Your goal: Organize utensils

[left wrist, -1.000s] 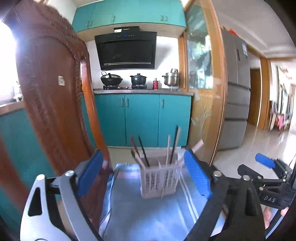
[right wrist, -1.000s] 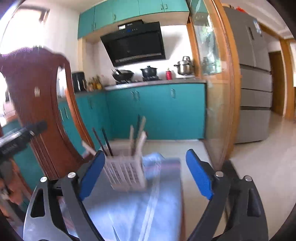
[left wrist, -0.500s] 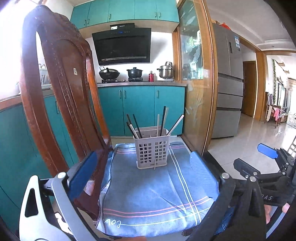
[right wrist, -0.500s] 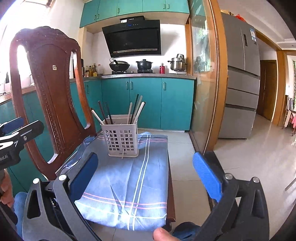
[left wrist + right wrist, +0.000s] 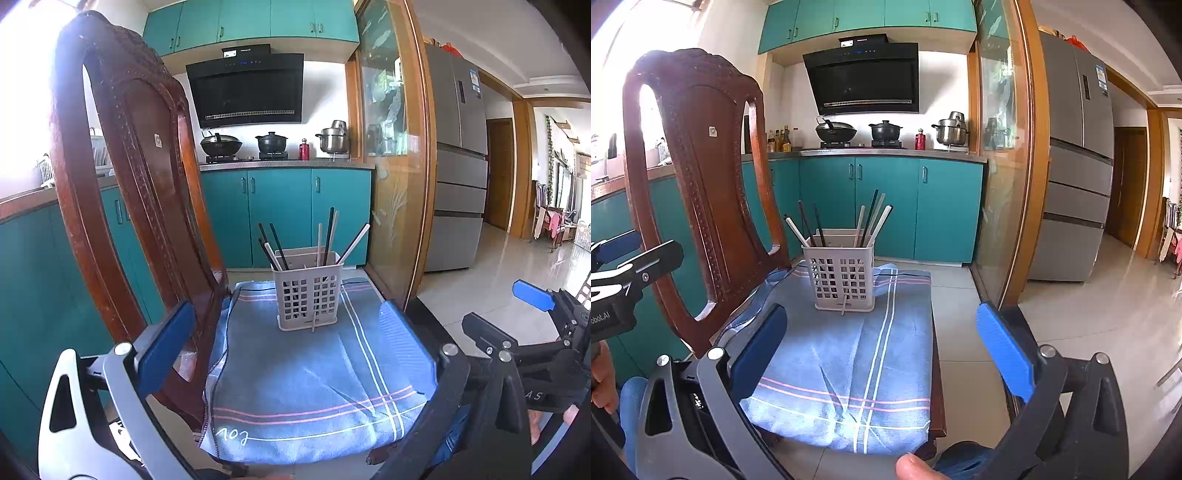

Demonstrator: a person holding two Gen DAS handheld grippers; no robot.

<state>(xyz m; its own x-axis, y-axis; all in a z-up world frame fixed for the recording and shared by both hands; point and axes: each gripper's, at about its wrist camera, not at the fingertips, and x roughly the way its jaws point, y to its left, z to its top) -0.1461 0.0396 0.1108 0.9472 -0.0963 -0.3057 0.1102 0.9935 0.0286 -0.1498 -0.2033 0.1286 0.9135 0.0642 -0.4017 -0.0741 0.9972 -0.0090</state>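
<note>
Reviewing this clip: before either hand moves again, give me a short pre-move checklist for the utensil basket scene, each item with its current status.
1. Left tongs open, nothing between the pads: ok.
2. Right tongs open, nothing held: ok.
3. Utensil basket upright on the blue cloth: ok.
4. Chopsticks standing inside the basket: ok.
5. One stick pokes out through the basket's lower grid: not ok.
6. Sorting by compartment: cannot tell.
</note>
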